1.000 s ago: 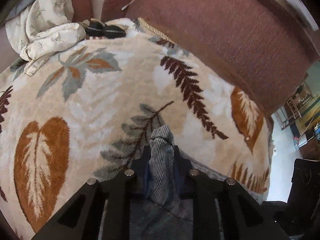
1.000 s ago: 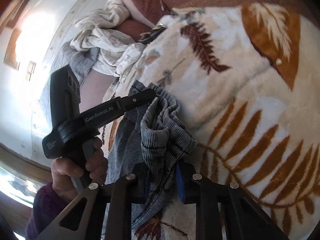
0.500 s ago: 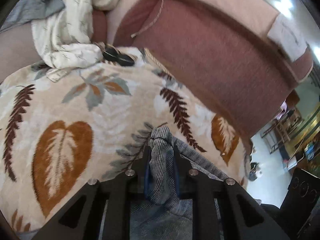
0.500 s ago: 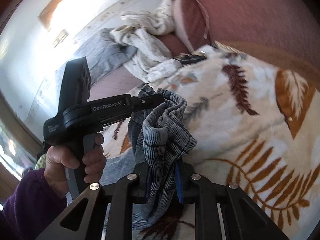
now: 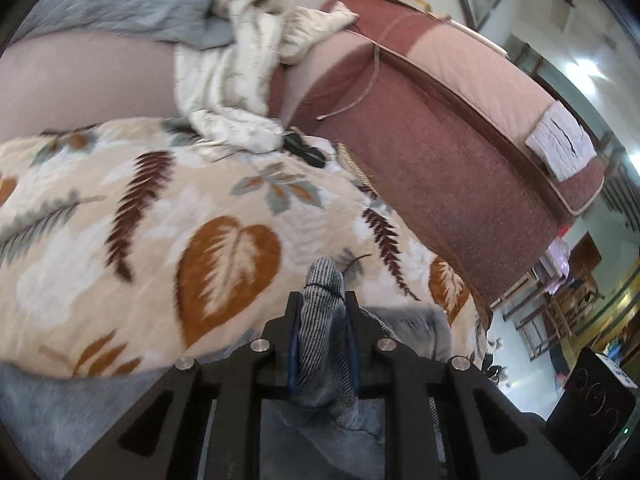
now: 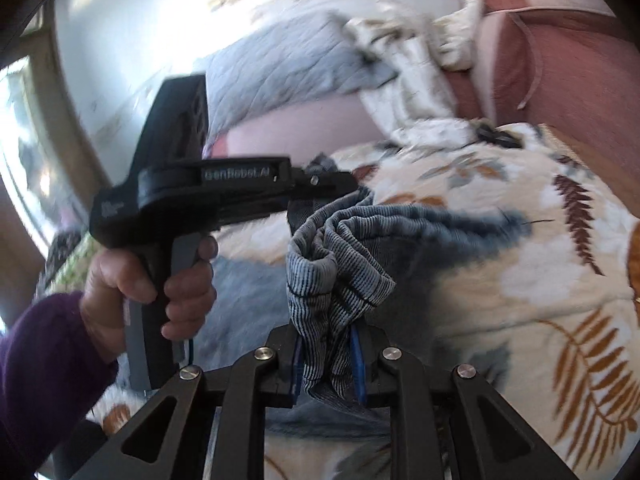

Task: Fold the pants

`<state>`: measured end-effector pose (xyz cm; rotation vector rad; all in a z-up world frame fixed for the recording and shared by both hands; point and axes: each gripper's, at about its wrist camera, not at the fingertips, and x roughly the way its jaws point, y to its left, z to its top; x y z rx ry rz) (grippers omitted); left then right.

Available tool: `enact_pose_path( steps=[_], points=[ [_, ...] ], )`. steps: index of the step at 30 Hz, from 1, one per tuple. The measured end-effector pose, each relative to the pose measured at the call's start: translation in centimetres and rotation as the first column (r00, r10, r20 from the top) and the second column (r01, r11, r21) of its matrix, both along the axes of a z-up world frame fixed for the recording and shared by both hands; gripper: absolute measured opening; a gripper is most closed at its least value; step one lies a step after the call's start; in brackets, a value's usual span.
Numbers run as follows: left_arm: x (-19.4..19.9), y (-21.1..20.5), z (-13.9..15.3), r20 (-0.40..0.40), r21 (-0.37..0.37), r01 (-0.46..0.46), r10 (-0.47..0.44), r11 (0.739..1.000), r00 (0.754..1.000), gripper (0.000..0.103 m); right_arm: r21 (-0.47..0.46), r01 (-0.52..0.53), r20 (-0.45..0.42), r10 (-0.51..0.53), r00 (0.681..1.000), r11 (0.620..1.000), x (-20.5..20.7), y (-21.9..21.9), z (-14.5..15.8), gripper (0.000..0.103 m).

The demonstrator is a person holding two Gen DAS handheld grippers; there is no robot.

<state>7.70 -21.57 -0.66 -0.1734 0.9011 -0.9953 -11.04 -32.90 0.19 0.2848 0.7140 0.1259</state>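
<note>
Fleece, cream with rust and brown leaves, covers most of both views: the blanket [image 5: 132, 264] spreads over the bed and is the surface any fold must land on; behind it rises the maroon mattress edge [image 5: 448, 168], and at the far corner lie a crumpled cream sheet [image 5: 224, 92] and a small dark object [image 5: 304, 148] too small to name.

Next in size are the pants [image 6: 344, 256], grey-blue ribbed cloth, lifted off the blanket at one end and bunched between the two tools, with the rest trailing down towards the person; in the right wrist view a darker stretch of the same cloth runs away to the right across the blanket, blurred.

The left gripper [image 6: 320, 184], seen from the right wrist camera, is carried by a hand [image 6: 152, 280] in a purple sleeve and bites a corner of the cloth at its tip; in its own view its jaws pinch a narrow roll of the fabric. The right gripper [image 6: 326, 360] likewise pinches a thick gather of the pants.

The two pinch points sit near each other, left one farther out and above the right one; so the held edge is short and slack, not taut. My judgement: the garment's long axis runs from that edge back towards the person, and the hands must draw apart before laying it down.
</note>
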Motion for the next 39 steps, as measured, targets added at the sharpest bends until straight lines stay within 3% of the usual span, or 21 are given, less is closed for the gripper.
enact_pose_path(
  steps=[7,10,11,13,15,16,20,23,27,30,34,39],
  points=[
    [0.0,5.5,-4.0,-0.084,-0.009,-0.103,0.102,0.995,0.991,0.020,-0.062,-0.121,-0.094,0.115,0.989,0.991,1.4,4.2,-2.0,0.020],
    [0.1,7.8,-5.4,-0.118,0.007,-0.160,0.160,0.987,0.980,0.032,-0.056,-0.167,-0.147,0.158,0.976,0.984,1.9,5.1,-3.1,0.020],
    [0.2,8.8,-5.8,-0.125,0.009,-0.186,0.186,0.982,0.975,0.041,-0.051,-0.177,-0.160,0.167,0.973,0.983,2.2,5.2,-3.3,0.024],
    [0.4,10.7,-6.2,-0.147,0.001,-0.232,0.230,0.973,0.962,0.047,-0.007,-0.211,-0.204,0.205,0.957,0.978,2.6,5.5,-4.0,0.032],
    [0.3,12.3,-6.1,-0.161,-0.020,-0.269,0.262,0.963,0.951,0.056,0.042,-0.242,-0.228,0.245,0.942,0.969,2.7,5.7,-4.3,0.058],
    [0.2,13.1,-6.0,-0.164,-0.032,-0.286,0.277,0.958,0.947,0.057,0.072,-0.270,-0.233,0.280,0.931,0.960,2.6,6.0,-4.4,0.063],
    [-1.6,15.8,-5.3,-0.169,-0.061,-0.320,0.307,0.945,0.937,0.060,0.112,-0.391,-0.168,0.405,0.899,0.914,1.2,6.5,-3.1,0.065],
    [-3.6,16.8,-4.9,-0.162,-0.051,-0.322,0.310,0.945,0.937,0.064,0.146,-0.417,-0.074,0.430,0.900,0.897,0.2,5.2,-1.7,0.066],
    [-5.3,17.6,-4.5,-0.157,-0.040,-0.346,0.336,0.937,0.929,0.067,0.239,-0.280,0.011,0.286,0.958,0.930,-0.6,0.5,-0.7,0.066],
    [-5.5,17.2,-4.8,-0.151,-0.022,-0.345,0.338,0.938,0.929,0.069,0.366,-0.144,0.052,0.134,0.990,0.919,-1.3,-4.0,-0.4,0.066],
    [-5.1,16.6,-5.6,-0.169,-0.020,-0.329,0.321,0.944,0.932,0.069,0.455,0.078,-0.074,-0.049,0.996,0.887,-2.5,-8.6,-2.3,0.067],
    [-4.4,15.4,-6.0,-0.171,-0.026,-0.312,0.304,0.950,0.937,0.069,0.533,0.123,-0.178,-0.030,0.984,0.837,-2.4,-9.1,-4.5,0.067]
  ],
)
